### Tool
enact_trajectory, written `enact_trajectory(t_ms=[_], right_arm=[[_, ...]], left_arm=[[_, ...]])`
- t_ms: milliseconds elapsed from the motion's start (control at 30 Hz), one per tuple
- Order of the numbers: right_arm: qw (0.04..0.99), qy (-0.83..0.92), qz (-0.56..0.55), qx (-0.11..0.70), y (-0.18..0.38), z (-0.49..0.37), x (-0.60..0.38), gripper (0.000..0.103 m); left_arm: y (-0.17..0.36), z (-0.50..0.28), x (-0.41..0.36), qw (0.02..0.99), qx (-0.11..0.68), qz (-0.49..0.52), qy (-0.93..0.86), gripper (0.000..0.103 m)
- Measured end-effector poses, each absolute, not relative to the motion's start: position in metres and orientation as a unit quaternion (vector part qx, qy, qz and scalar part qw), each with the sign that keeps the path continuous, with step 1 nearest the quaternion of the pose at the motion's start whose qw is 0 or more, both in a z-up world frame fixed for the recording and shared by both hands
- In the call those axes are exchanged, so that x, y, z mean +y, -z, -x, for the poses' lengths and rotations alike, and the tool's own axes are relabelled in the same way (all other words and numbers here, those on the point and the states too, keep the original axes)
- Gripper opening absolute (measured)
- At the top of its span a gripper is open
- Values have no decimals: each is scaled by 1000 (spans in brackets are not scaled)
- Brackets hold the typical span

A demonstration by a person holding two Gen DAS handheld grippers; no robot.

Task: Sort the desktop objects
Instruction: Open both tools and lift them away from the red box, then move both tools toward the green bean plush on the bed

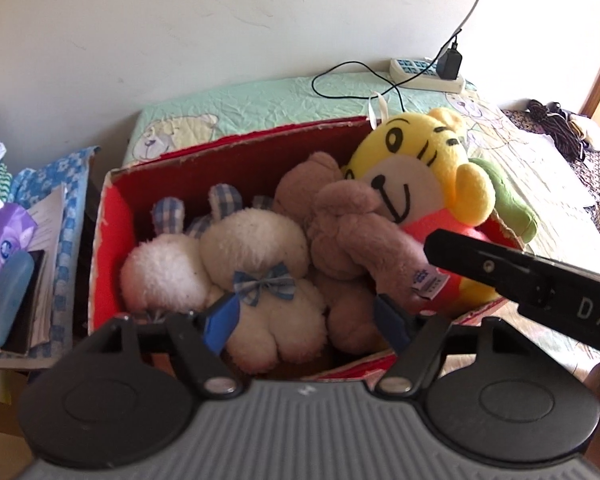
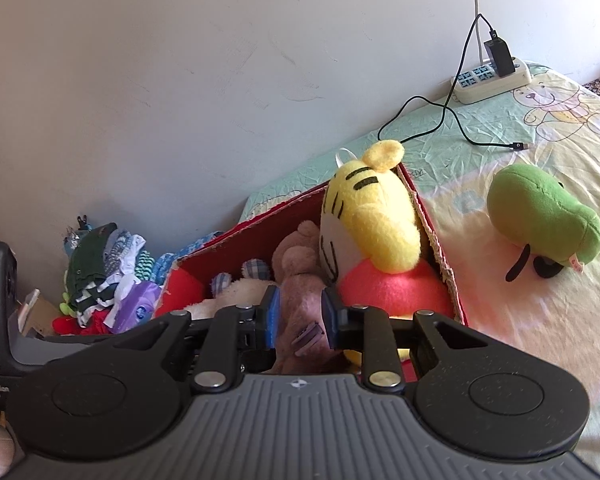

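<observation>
While the left gripper (image 1: 306, 320) hangs released over the red box (image 1: 112, 216), that box holds, left to right, a white bunny (image 1: 256, 264), a brown bear (image 1: 356, 232) lying near-to-far, and an upright yellow tiger (image 1: 420, 160). The right gripper (image 2: 300, 316) clamps the brown bear's limb. Right of the box, a green plush (image 2: 540, 212) lies on the bedsheet (image 2: 500, 128).

You have the red box (image 1: 112, 216) sitting on the bed, packed with a white bunny (image 1: 260, 280) on its back at left, a brown bear (image 1: 352, 236) in the middle and a yellow tiger (image 1: 420, 160) propped upright at right. A green plush (image 2: 540, 216) lies outside on the sheet, just beside the box's right wall.
</observation>
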State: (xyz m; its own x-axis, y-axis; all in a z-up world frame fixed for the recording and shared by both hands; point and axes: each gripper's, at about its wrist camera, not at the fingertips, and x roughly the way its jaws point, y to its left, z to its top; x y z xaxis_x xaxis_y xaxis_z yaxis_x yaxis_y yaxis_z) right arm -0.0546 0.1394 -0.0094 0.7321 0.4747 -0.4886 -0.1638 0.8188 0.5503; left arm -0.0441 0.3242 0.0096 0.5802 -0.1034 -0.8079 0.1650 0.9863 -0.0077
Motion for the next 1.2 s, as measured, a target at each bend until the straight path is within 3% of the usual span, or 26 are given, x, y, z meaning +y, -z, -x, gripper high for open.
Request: enact_trajectory(t_ms=[400, 733, 1200], right_arm=[[878, -230, -286, 307, 4, 61, 86, 27], [875, -212, -305, 309, 12, 59, 6, 29], [843, -184, -348, 367, 51, -8, -110, 31]], left_arm=[[-41, 59, 288, 905, 424, -6, 33, 80], [-59, 62, 194, 918, 387, -16, 84, 80], [-5, 36, 87, 891, 415, -3, 185, 82]])
